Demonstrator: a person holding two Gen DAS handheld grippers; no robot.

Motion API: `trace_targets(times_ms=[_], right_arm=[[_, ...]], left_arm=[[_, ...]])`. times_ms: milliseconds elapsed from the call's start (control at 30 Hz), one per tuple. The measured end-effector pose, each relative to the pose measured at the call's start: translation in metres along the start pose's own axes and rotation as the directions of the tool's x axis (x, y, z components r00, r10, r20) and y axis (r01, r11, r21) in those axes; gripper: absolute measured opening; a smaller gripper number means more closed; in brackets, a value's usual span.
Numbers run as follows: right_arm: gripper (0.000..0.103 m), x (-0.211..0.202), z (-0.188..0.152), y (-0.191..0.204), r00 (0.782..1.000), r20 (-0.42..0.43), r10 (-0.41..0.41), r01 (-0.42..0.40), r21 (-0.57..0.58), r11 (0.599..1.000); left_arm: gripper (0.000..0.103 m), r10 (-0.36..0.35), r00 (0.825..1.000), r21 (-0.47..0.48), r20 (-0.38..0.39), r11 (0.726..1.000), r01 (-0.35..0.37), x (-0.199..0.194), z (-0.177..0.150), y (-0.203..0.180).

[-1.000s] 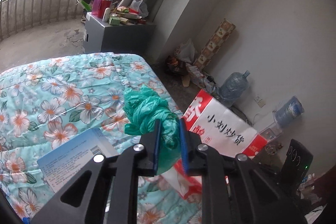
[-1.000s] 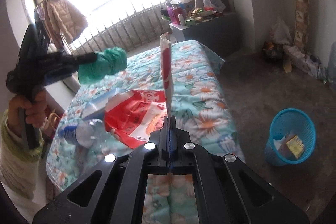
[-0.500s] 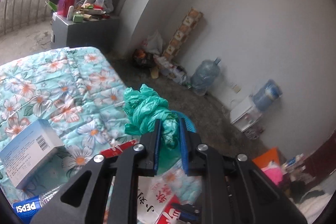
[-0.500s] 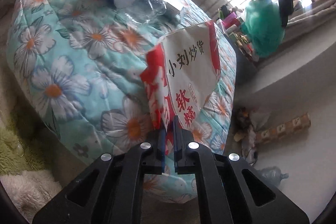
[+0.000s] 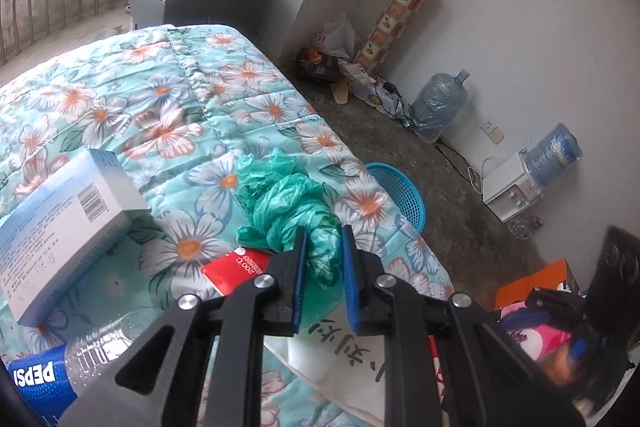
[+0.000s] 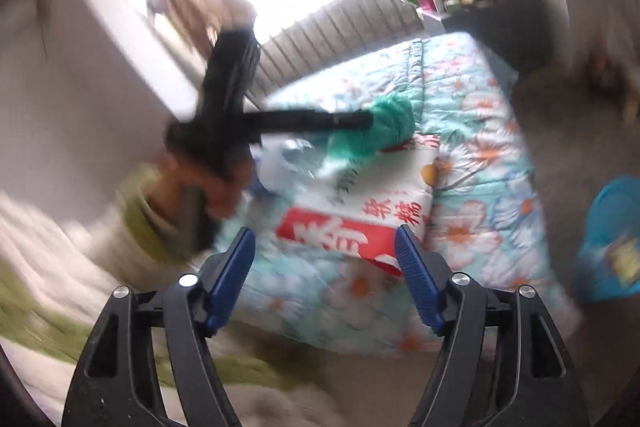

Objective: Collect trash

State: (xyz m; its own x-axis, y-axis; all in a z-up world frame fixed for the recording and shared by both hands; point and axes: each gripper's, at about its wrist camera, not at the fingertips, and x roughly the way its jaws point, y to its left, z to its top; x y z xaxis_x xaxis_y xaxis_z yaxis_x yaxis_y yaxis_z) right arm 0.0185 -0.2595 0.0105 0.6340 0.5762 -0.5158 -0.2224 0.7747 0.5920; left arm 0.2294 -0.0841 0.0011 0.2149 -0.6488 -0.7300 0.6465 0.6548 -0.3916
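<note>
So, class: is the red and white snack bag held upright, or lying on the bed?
Lying flat. The red and white snack bag rests on the floral quilt; the right gripper, jaws opening, holds nothing.

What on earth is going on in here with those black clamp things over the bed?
A person is collecting trash off a flowered quilt with a handheld gripper in each hand. The left gripper is clamped on a crumpled green plastic bag. The right gripper is opening, with nothing between its jaws; a red-and-white snack bag lies on the quilt ahead of it. A Pepsi bottle and a white box lie there too. A blue basket waits on the floor beside the bed.
</note>
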Motion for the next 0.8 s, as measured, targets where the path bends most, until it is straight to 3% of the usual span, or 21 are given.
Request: trace_targets(times_ms=[100,233,367,467,600,800], right_arm=[[0.069,0.001,0.016,-0.027,0.993,0.051,0.11,-0.118,0.187,0.975],[0.07,0.029,0.022,-0.056,0.995,-0.022,0.098,-0.082,0.391,0.917],[0.067,0.061,0.014,-0.08,0.988,-0.086,0.128,-0.059,0.555,0.83],[0.064,0.079,0.011,-0.081,0.982,-0.133,0.134,-0.029,0.594,0.804],[0.061,0.102,0.01,-0.071,0.974,-0.191,0.125,0.011,0.587,0.81],[0.051,0.112,0.017,-0.067,0.974,-0.174,0.143,-0.011,0.598,0.801]], left_arm=[[0.015,0.005,1.0,0.001,-0.001,1.0,-0.005,0.0,0.0,0.0],[0.015,0.008,1.0,0.002,-0.003,1.0,-0.008,0.002,0.0,0.0],[0.016,0.007,1.0,-0.001,-0.004,1.0,-0.007,0.002,-0.001,0.001],[0.016,0.005,1.0,-0.005,-0.003,1.0,-0.005,0.003,-0.001,0.002],[0.016,0.004,1.0,-0.004,-0.001,1.0,-0.004,0.002,-0.001,0.003],[0.016,0.0,1.0,-0.011,0.001,1.0,0.0,0.001,-0.002,0.004]])
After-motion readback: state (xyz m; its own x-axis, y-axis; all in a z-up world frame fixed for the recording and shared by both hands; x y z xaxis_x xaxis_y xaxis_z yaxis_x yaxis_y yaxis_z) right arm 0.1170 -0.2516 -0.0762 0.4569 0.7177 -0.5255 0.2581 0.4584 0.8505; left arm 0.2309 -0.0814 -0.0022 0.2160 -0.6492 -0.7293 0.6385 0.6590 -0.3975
